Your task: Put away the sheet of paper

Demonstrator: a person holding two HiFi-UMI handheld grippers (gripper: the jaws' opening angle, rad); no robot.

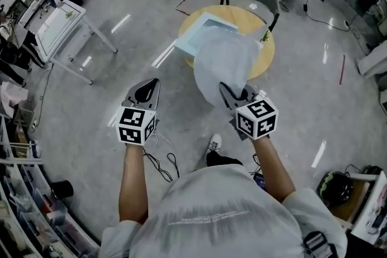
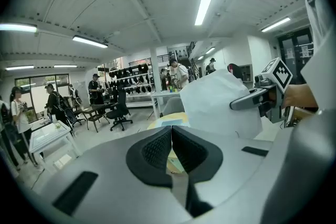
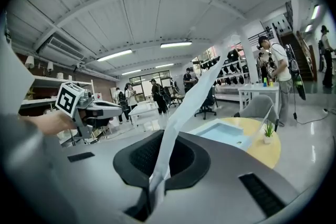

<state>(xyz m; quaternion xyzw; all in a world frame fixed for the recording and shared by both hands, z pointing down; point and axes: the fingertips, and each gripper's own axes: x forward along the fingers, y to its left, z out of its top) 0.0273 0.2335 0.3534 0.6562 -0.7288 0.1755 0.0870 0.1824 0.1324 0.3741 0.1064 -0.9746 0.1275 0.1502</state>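
White paper [image 1: 225, 63] is clamped in the right claw [image 1: 233, 93] and held in the air near the round worktop [image 1: 268, 57], which bears a pale blue tray [image 1: 199, 33]. The left claw [image 1: 145, 92] is clenched on nothing. The step looks like the carry; next the paper probably must come over the tray and be released flat.

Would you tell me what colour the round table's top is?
Pale yellow; the round table shows best in the head view.
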